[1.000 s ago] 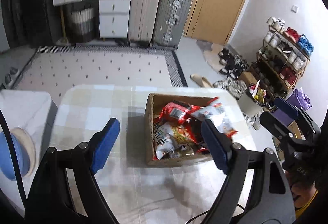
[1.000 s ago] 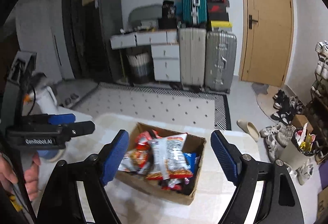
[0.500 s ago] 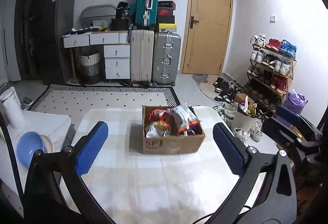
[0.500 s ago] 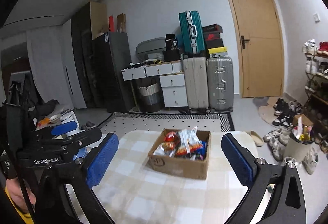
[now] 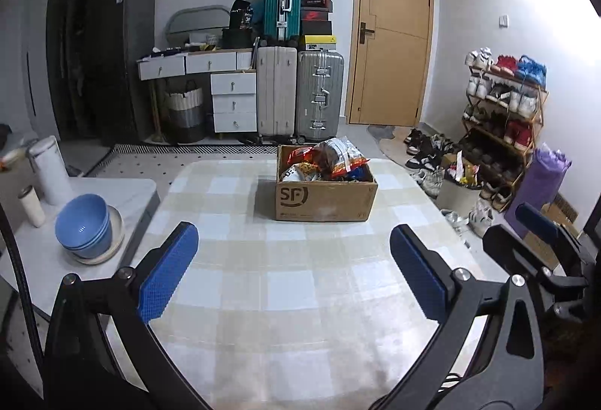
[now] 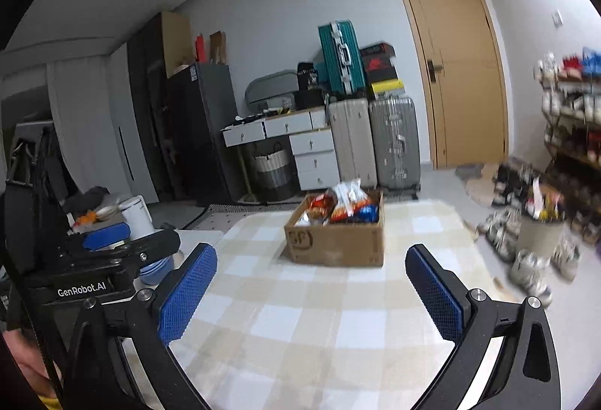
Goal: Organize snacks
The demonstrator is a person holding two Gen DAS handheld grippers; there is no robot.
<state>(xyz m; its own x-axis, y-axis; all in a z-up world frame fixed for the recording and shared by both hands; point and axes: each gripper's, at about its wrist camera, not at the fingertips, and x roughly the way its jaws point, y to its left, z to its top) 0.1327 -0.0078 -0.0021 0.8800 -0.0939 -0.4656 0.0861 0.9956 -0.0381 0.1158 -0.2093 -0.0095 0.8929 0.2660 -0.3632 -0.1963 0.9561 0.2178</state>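
Note:
A brown cardboard box [image 5: 325, 199] full of snack bags [image 5: 330, 160] stands at the far end of a table with a checked cloth [image 5: 300, 297]. My left gripper [image 5: 293, 248] hovers open over the near part of the table, well short of the box, with nothing between its blue pads. In the right wrist view the same box [image 6: 338, 243] and snack bags [image 6: 343, 203] lie ahead. My right gripper [image 6: 311, 267] is open and empty too. Each gripper shows at the edge of the other's view: the right gripper [image 5: 541, 233], the left gripper [image 6: 112, 241].
A low white side table [image 5: 131, 192] to the left holds stacked blue bowls [image 5: 82, 222] and a white canister [image 5: 50, 169]. To the right of the table are a waste bin [image 5: 458, 188] and a shoe rack [image 5: 503, 109]. Suitcases [image 5: 300, 94] and a door stand behind.
Both grippers have drawn back from right over the box to the near end of the table. Their jaws have spread wider. The box has stayed in place.

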